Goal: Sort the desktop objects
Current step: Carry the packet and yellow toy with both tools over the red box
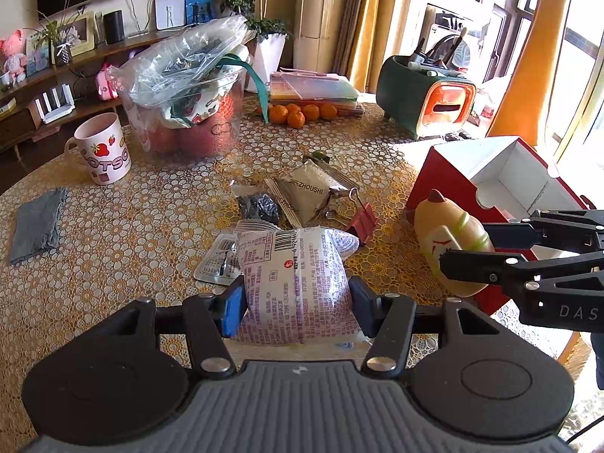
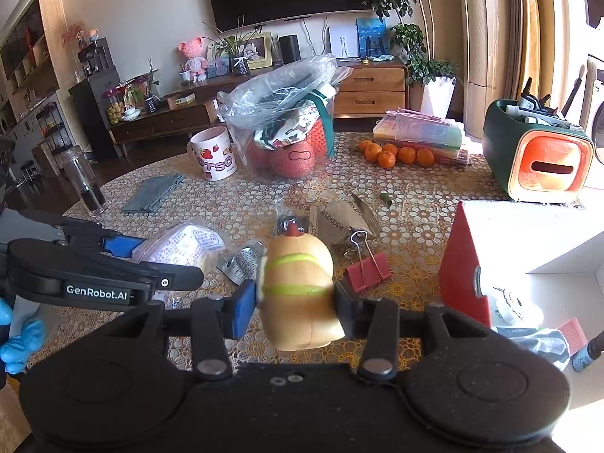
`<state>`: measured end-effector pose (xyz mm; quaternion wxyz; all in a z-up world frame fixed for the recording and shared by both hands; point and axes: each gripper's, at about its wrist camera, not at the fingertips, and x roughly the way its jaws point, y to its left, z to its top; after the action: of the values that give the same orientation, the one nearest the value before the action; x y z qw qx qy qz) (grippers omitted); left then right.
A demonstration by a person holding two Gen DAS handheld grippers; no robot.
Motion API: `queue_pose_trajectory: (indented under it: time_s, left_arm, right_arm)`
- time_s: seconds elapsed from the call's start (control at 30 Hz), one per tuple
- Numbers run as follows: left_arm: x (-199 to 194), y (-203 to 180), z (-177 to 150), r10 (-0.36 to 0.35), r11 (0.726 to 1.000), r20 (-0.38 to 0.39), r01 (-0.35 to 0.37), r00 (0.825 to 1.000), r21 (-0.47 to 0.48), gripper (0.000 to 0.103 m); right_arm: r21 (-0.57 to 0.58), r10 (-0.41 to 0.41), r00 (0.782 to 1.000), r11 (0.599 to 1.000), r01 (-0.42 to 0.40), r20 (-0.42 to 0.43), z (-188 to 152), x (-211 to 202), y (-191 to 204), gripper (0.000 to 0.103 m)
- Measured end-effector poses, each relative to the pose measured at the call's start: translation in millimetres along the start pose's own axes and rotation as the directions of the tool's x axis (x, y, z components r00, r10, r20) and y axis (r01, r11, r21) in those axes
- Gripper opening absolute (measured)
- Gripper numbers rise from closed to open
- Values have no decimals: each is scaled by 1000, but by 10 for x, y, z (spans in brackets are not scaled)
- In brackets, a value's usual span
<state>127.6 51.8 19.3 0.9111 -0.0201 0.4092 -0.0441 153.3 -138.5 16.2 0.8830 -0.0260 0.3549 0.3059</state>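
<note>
My left gripper (image 1: 296,304) is shut on a white snack packet with purple print (image 1: 298,283), held just above the table; it also shows in the right wrist view (image 2: 181,245). My right gripper (image 2: 294,304) is shut on a tan hot-dog toy (image 2: 300,287) with green stripes, seen from the left wrist view (image 1: 451,241) next to the red box (image 1: 490,181). The red box (image 2: 464,260) is open, white inside, with small items in it. On the table lie brown sachets (image 1: 305,188), a dark packet (image 1: 260,205), a foil packet (image 1: 217,264) and a red binder clip (image 1: 364,221).
A strawberry mug (image 1: 104,149), a clear tub with a plastic bag (image 1: 188,90), tangerines (image 1: 298,113), a green and orange organiser (image 1: 426,94) and a grey cloth (image 1: 36,224) sit on the lace-covered table. A dark glass bottle (image 2: 85,181) stands at the left edge.
</note>
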Motion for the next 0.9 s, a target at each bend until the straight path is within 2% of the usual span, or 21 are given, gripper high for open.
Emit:
queue_pose_trajectory:
  time_s: [0.43, 0.9]
  left_arm:
    - [-183, -564, 31, -51, 998, 20, 50, 998, 46, 56]
    - [-58, -1246, 180, -108, 988, 20, 105, 994, 117, 56]
  right_arm:
    - [48, -34, 998, 998, 32, 52, -95, -528, -340, 44]
    - [116, -141, 986, 985, 130, 93, -181, -848, -979, 44]
